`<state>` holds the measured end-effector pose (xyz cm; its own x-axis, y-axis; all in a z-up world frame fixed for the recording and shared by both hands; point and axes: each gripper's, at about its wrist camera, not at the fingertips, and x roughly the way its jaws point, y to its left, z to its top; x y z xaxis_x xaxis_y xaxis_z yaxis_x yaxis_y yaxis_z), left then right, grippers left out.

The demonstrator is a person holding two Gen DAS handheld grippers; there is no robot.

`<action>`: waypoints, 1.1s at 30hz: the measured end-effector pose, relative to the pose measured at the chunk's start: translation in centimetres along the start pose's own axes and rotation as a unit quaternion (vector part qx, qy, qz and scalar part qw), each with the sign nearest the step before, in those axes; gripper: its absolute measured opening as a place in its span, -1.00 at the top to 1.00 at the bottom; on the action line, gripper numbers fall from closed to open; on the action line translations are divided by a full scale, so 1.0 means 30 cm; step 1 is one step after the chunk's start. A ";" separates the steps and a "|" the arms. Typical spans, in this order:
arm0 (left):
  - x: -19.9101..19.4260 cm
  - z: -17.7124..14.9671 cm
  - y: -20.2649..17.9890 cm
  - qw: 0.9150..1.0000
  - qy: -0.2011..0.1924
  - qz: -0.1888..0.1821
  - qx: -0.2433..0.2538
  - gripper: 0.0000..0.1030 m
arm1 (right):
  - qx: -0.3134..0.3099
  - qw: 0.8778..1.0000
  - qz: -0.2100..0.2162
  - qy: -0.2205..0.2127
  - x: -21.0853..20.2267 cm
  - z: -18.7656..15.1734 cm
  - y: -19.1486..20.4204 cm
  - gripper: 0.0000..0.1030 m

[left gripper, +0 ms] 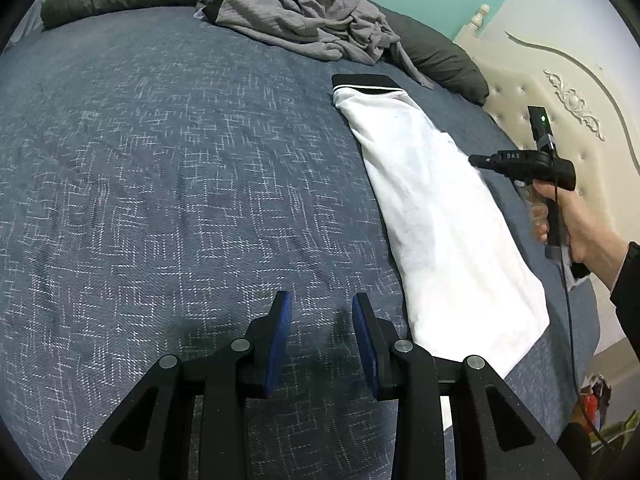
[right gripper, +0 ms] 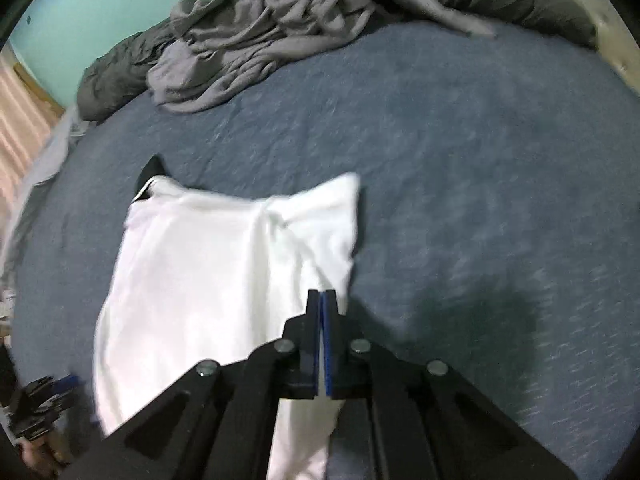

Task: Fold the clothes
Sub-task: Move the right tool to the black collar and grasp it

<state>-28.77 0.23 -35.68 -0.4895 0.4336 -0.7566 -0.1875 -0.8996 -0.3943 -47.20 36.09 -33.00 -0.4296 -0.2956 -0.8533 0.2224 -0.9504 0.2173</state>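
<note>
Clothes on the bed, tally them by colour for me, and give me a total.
White: 1, the white garment with a black band, lying flat, one edge pinched in the right gripper.
Grey: 1 crumpled grey heap at the far side; whether it holds more than one piece cannot be told.
Total: 2 that can be told apart on the blue bedspread.

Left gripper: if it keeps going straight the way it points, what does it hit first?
Likely the blue bedspread. The open left gripper points across bare cover; the white garment lies off to its right, and the grey clothes pile is far beyond. Depth is uncertain.
</note>
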 end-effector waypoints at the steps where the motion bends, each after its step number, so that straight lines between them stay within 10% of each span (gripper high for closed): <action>1: 0.000 0.001 0.000 1.000 0.000 0.000 0.000 0.34 | 0.009 1.000 -0.015 -0.006 -0.003 0.009 -0.012 0.99; 9: -0.004 0.003 0.007 1.000 -0.002 0.000 -0.001 0.34 | 0.015 0.993 -0.117 0.003 0.034 0.029 -0.020 0.99; 19: -0.004 0.005 -0.018 1.000 -0.001 -0.009 -0.002 0.34 | 0.005 0.995 -0.085 -0.051 -0.054 0.074 0.060 0.94; 26: 0.026 -0.016 -0.107 0.999 0.015 -0.034 0.019 0.34 | -0.082 0.994 0.024 -0.070 -0.070 0.155 0.342 0.17; 33: 0.060 -0.044 -0.153 0.998 0.030 -0.037 0.035 0.34 | -0.229 0.973 -0.023 0.012 0.102 0.179 0.674 0.16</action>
<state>-27.67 5.22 -35.91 -0.4206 0.4998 -0.7572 -0.2810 -0.8653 -0.4151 -48.73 15.46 -28.68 -0.4291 -0.2457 -0.8692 0.5728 -0.8181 -0.0516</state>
